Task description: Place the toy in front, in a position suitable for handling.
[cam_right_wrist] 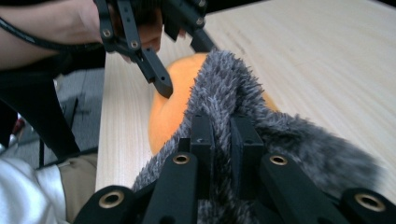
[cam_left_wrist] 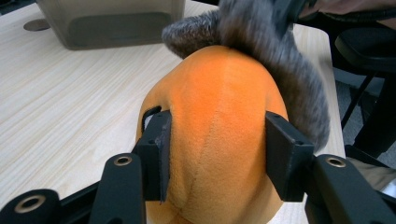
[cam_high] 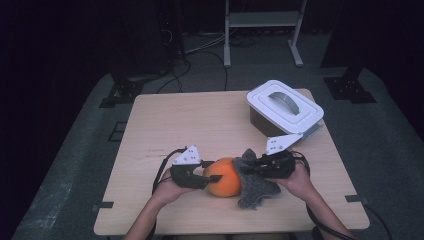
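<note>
An orange plush ball (cam_high: 224,183) sits at the near edge of the table (cam_high: 165,120), around six o'clock from its centre. The left gripper (cam_high: 206,178) grips it from nine o'clock, its fingers (cam_left_wrist: 156,149) clamped on the ball's two flanks and pressing into the soft fabric. At three o'clock, touching the ball and draped partly over its top, lies a grey furry cloth (cam_high: 252,182). The right gripper (cam_high: 252,169) has its fingers (cam_right_wrist: 202,140) pinched tight on a fold of that cloth. A lidded white container (cam_high: 284,107) stands well apart toward one o'clock. Any rubbing or pulling likely runs along the nine-to-three line, cloth side nearer the right hand.
</note>
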Available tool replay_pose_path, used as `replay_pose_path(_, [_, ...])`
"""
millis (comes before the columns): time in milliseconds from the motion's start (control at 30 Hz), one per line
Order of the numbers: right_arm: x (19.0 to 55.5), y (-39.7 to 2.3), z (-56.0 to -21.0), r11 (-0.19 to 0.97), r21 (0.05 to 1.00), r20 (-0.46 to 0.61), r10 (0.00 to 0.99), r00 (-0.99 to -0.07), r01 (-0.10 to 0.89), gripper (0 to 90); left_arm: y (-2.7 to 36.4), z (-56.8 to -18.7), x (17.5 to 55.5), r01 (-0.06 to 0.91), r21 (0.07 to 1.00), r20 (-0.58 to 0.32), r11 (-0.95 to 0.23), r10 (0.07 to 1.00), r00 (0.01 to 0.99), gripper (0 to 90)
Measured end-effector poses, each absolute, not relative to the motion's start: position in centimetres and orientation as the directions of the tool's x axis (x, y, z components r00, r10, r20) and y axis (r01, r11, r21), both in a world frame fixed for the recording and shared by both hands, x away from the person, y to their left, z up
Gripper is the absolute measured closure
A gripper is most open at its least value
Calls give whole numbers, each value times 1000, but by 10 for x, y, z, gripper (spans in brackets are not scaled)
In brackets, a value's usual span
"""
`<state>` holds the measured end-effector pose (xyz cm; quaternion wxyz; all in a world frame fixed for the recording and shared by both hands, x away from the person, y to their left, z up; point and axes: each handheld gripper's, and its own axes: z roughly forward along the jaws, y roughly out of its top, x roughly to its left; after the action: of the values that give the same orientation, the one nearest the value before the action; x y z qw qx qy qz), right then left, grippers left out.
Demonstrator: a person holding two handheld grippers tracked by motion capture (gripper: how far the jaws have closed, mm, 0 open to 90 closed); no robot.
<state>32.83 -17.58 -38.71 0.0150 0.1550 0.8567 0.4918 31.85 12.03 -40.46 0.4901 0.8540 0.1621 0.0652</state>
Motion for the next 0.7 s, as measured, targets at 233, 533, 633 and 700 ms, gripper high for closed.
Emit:
replay_pose_path(233, [335,-177,-402,490,827,146,286,-947,275,807,123,-412,325,220,879,-86,-424,313,946,294])
replay_pose_path(533, [342,-191,-409,471,824,175,318,-932,315,804,118,-427,331,247,865,-117,-436,304,945,137])
replay_pose_path(633, [344,-194,-411,467,821,185,328,-926,330,804,117,-429,330,243,869,-119,-430,296,948,256])
replay_pose_path(700, [344,-193,-410,469,819,184,333,-925,332,804,116,-424,328,227,868,-91,-442,307,947,367])
